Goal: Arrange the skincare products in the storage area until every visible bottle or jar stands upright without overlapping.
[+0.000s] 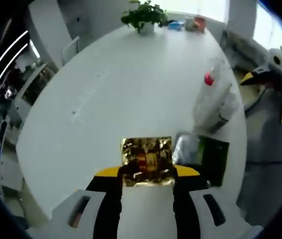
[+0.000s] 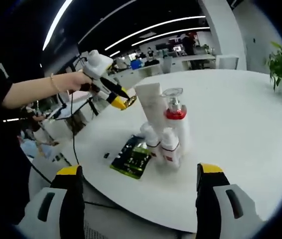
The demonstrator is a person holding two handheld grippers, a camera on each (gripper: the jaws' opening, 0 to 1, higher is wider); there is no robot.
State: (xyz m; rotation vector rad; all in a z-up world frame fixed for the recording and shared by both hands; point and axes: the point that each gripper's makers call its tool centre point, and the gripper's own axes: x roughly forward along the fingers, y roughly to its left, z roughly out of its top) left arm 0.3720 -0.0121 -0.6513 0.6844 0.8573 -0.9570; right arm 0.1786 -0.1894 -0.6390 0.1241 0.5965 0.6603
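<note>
My left gripper (image 1: 147, 172) is shut on a shiny gold foil-wrapped box (image 1: 147, 155), held above the white table (image 1: 111, 89). A person's hand carries that same left gripper (image 2: 125, 102) in the air behind the products. The products stand close together near the table edge: a white tube (image 2: 150, 103), a bottle with a red collar and clear cap (image 2: 174, 115) and small white bottles (image 2: 169, 148). In the left gripper view this cluster (image 1: 214, 102) lies to the right. A dark green sachet (image 2: 131, 157) lies flat beside it. My right gripper (image 2: 140, 178) is open, jaws wide apart, short of the cluster.
A potted plant (image 1: 143, 16) and small items (image 1: 195, 23) stand at the table's far end. The right gripper (image 1: 266, 93) hangs beyond the table edge. Chairs and desks (image 2: 146, 67) stand further back in the office.
</note>
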